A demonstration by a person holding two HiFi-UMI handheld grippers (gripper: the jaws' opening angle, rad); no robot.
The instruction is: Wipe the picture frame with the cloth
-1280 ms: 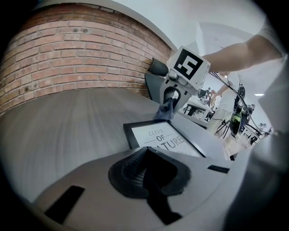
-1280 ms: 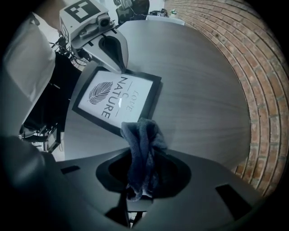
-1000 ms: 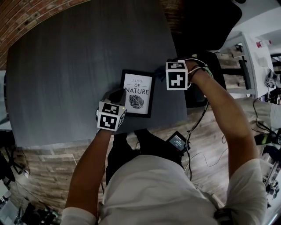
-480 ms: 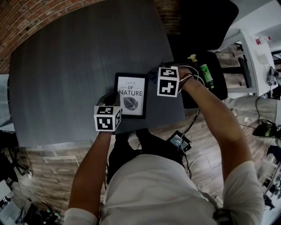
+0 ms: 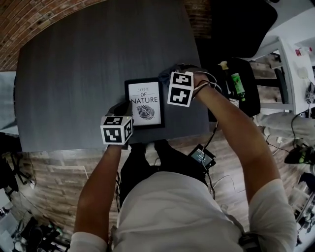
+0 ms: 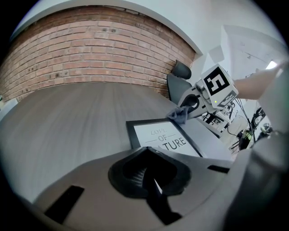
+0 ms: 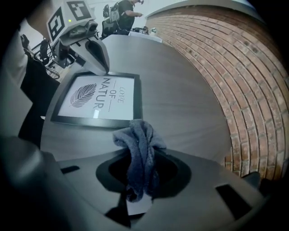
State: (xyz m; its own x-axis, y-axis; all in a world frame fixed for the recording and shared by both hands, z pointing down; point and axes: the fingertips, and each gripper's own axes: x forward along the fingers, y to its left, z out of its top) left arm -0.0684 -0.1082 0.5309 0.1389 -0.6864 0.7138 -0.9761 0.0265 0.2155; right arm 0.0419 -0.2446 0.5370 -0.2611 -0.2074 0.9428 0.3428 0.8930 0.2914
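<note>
The black picture frame [image 5: 144,104] with a white leaf print lies flat on the dark table [image 5: 74,74], close to its near edge. My right gripper [image 5: 168,78] is shut on a bunched blue-grey cloth [image 7: 137,149]. In the left gripper view the cloth [image 6: 179,115] hangs at the far right corner of the frame [image 6: 165,137]. My left gripper [image 5: 125,108] looks shut. In the right gripper view its tip [image 7: 100,61] rests at the edge of the frame [image 7: 97,97]. Nothing shows between the jaws of the left gripper [image 6: 146,169].
A brick wall [image 6: 90,58] runs along the table's far side. A black chair [image 6: 180,74] stands past the table's right end. To the right, a green bottle [image 5: 237,81] lies on a dark stand. A person [image 7: 126,11] stands far off.
My right gripper has carried the cloth leftward, closer to the frame's far right corner. The left gripper has stayed at the frame's left edge.
</note>
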